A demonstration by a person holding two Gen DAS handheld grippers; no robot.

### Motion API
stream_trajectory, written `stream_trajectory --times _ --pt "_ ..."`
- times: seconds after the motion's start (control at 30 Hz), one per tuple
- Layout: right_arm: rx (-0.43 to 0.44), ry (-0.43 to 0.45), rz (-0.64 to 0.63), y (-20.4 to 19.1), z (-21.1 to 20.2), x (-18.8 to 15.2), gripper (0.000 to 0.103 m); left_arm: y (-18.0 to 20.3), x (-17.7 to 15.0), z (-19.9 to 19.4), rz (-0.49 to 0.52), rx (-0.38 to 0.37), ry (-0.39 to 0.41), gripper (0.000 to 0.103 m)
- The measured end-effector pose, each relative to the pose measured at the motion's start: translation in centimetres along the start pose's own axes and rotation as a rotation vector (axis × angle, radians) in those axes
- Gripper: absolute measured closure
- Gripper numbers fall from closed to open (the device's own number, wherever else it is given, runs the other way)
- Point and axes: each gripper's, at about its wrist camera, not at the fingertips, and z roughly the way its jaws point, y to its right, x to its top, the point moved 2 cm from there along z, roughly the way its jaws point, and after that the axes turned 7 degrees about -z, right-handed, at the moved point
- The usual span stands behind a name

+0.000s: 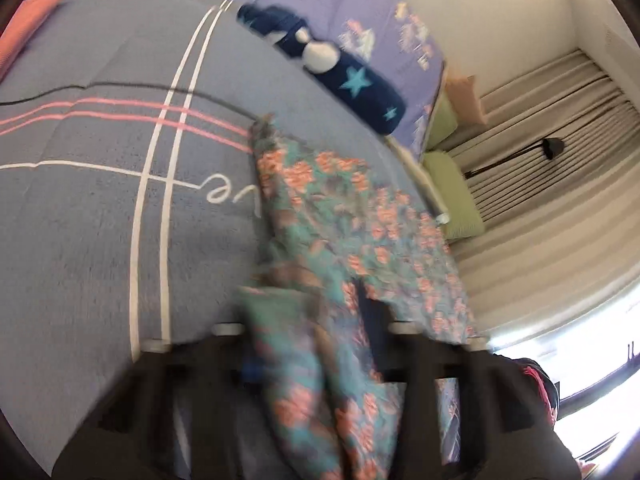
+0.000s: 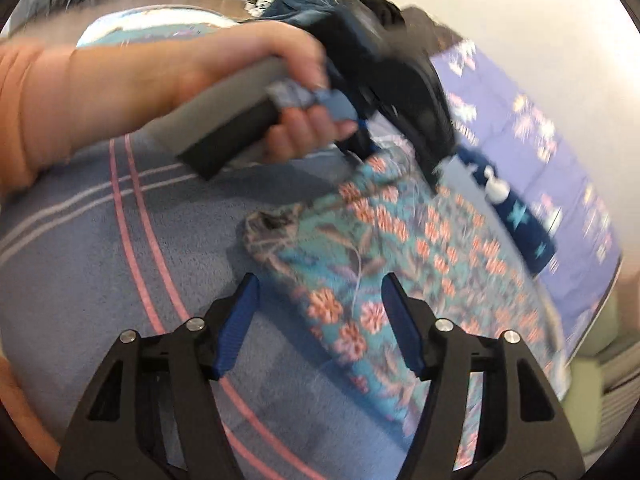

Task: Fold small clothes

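A small teal garment with orange flowers (image 1: pixel 360 216) lies on a grey-blue blanket (image 1: pixel 100 208). In the left wrist view a fold of it runs up between my left gripper's (image 1: pixel 316 344) fingers, which are shut on it; the picture is blurred. In the right wrist view the garment (image 2: pixel 400 264) lies flat, and my right gripper (image 2: pixel 320 312) is open and empty just above its near edge. The left gripper (image 2: pixel 400 160), held by a hand (image 2: pixel 248 80), grips the garment's far corner.
A dark blue star-patterned plush (image 1: pixel 352 80) lies beyond the garment, against a purple quilt (image 1: pixel 360 4). A black cable (image 1: pixel 132 86) crosses the blanket. Green cushions (image 1: pixel 452 196) and a curtain (image 1: pixel 560 140) stand past the bed's edge.
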Motion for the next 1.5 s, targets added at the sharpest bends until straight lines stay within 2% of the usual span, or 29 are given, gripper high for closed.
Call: stream_trajectory --times 0.17,0.2,0.23,0.33,0.47,0.6,0.8,0.87,0.9,0.93,1.03,1.07,1.1,1.2,1.33,1.5 --pt "-0.049 0.023 -0.069 -1.4 0.7 0.8 0.063 0.1 0.4 0.4 0.033 0.007 -0.010 0.092" --pt "-0.055 0.029 -0.080 -1.6 0.9 0.9 0.074 0.1 0.3 0.4 0.032 0.008 -0.010 0.092" --pt "-0.052 0.027 -0.085 -2.0 1.1 1.1 0.095 0.0 0.4 0.5 0.027 0.006 -0.012 0.092" --pt "-0.047 0.027 -0.087 -2.4 1.1 1.1 0.098 0.0 0.5 0.3 0.028 0.016 -0.011 0.093" --pt "-0.018 0.037 -0.108 -3.0 0.3 0.1 0.098 0.0 0.5 0.4 0.058 0.027 -0.009 0.094" --pt "0.000 0.037 -0.087 -2.8 0.7 0.3 0.098 -1.0 0.6 0.4 0.022 -0.026 0.008 0.094" --pt "0.009 0.050 -0.060 -2.5 0.3 0.2 0.094 0.0 0.3 -0.6 0.049 0.004 0.033 0.092" --pt "0.004 0.052 -0.057 -2.7 0.1 0.2 0.091 0.2 0.2 -1.1 0.063 0.027 0.054 0.085" --pt "0.000 0.053 -0.051 -2.7 0.0 0.1 0.089 0.2 0.1 -1.2 0.069 0.047 0.063 0.077" --pt "-0.004 0.055 -0.043 -2.4 0.1 0.1 0.084 0.1 0.0 -1.2 0.071 0.064 0.065 0.076" --pt "-0.042 0.060 -0.009 -2.1 -0.2 0.1 0.057 0.2 -0.3 -1.1 0.091 0.076 0.065 0.072" --pt "-0.037 0.058 0.016 -1.6 -0.1 0.0 0.054 0.4 -0.4 -1.1 0.095 0.076 0.065 0.069" --pt "-0.022 0.056 0.036 -1.2 0.0 -0.1 0.054 0.5 -0.4 -1.1 0.099 0.076 0.064 0.065" --pt "0.046 0.037 0.122 0.1 0.3 -0.2 0.053 1.4 -0.6 -0.8 0.140 0.119 0.058 0.062" --pt "0.024 0.036 0.108 -0.3 0.5 0.0 0.053 1.8 -0.7 -0.5 0.158 0.137 0.054 0.057" --pt "0.007 0.034 0.100 -0.5 0.7 0.5 0.053 1.9 -0.5 0.0 0.169 0.152 0.056 0.057"
